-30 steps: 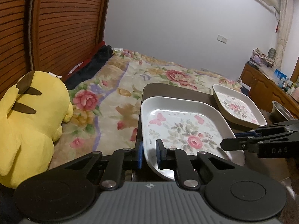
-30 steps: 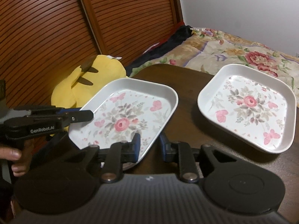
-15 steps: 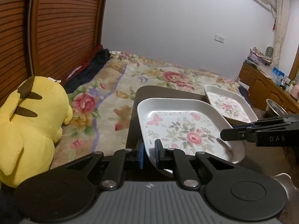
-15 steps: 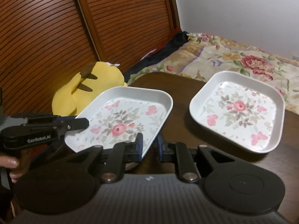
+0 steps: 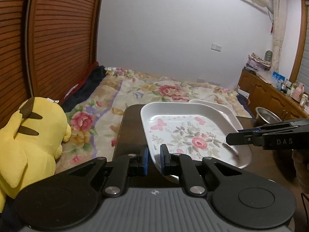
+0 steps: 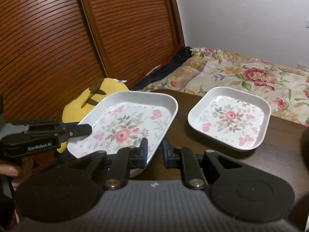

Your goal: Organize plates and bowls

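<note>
My left claw (image 5: 154, 159) and right claw (image 6: 155, 151) both pinch the flowery plate (image 6: 127, 127). Another flowery plate (image 6: 229, 118) sits on the table (image 6: 280, 135), right of center.

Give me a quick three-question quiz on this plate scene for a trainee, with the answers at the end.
1. True or false: the left tool and the right tool both grip the rim of the near plate.
2. Pick one: the far plate rests on A) the bed, B) the dark table, C) the yellow toy.
3. In the left wrist view, what shiny item shows just above the right tool?

Key: 1 true. 2 B. 3 the metal bowl.
</note>
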`<state>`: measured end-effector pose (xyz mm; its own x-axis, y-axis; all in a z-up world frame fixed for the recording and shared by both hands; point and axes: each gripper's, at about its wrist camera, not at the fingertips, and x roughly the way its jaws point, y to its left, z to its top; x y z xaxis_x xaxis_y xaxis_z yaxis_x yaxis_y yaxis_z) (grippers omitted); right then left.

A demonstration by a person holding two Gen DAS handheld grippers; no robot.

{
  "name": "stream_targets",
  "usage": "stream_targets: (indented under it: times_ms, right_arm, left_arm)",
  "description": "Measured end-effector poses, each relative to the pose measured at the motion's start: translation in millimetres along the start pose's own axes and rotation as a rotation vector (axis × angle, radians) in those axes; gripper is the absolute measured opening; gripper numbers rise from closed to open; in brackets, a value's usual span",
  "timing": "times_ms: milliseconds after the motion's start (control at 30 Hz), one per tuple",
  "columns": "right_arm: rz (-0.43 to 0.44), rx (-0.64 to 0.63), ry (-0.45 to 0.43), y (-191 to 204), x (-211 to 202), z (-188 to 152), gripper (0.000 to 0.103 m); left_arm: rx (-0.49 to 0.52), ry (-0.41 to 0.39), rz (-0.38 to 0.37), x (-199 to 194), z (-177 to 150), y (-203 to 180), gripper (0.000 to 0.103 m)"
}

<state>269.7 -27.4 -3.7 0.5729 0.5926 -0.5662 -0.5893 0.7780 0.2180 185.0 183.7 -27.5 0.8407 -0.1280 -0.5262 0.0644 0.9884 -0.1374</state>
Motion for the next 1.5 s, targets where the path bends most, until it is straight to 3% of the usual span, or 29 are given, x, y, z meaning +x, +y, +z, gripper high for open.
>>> stream_targets:
  times_ms: [867, 1500]
  right_arm:
    - [-0.079, 0.042, -0.072, -7.0, -85.1, -48.6, 0.018]
    - [-0.1, 0.091, -0.075, -12.6, -107.9, -84.0, 0.018]
  left_arm:
    - [0.071, -0.023, -0.096, -45.6, -24.6, -62.6, 0.015]
    - [0.104, -0.004, -0.139, -60.6, -43.4, -84.7, 0.015]
